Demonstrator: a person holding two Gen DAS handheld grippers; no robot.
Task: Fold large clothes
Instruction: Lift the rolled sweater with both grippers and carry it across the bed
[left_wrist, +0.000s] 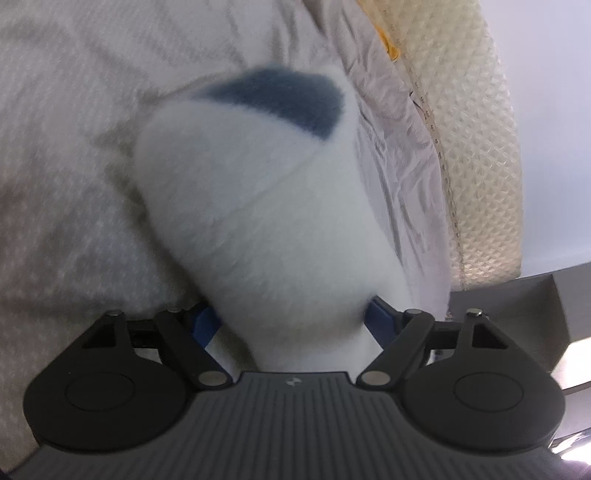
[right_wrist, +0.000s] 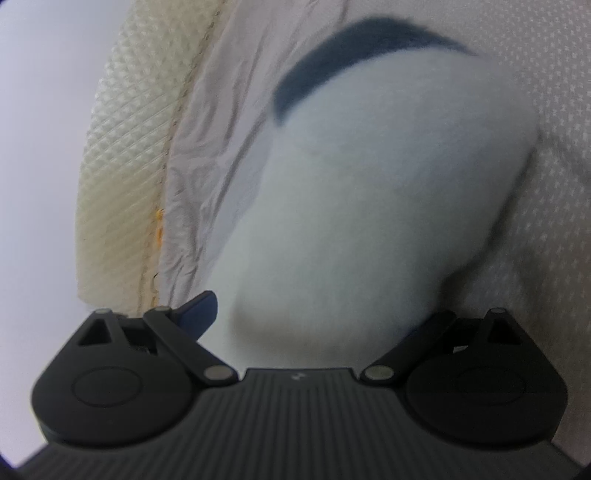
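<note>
A white fleecy garment with a dark blue patch (left_wrist: 273, 206) bulges out in front of my left gripper (left_wrist: 291, 325). Its blue fingers (left_wrist: 205, 323) press on the cloth from both sides, so it is shut on the garment. In the right wrist view the same white garment (right_wrist: 369, 199) with a dark blue band fills the middle. My right gripper (right_wrist: 314, 317) has one blue finger (right_wrist: 199, 306) showing at the cloth's left edge; the other is hidden under the fabric. It holds the garment. Both views are blurred.
The garment hangs over a bed with a pale patterned sheet (left_wrist: 66, 147). The cream quilted mattress side (left_wrist: 480, 155) runs along the right in the left wrist view and along the left in the right wrist view (right_wrist: 122, 166). A pale wall lies beyond.
</note>
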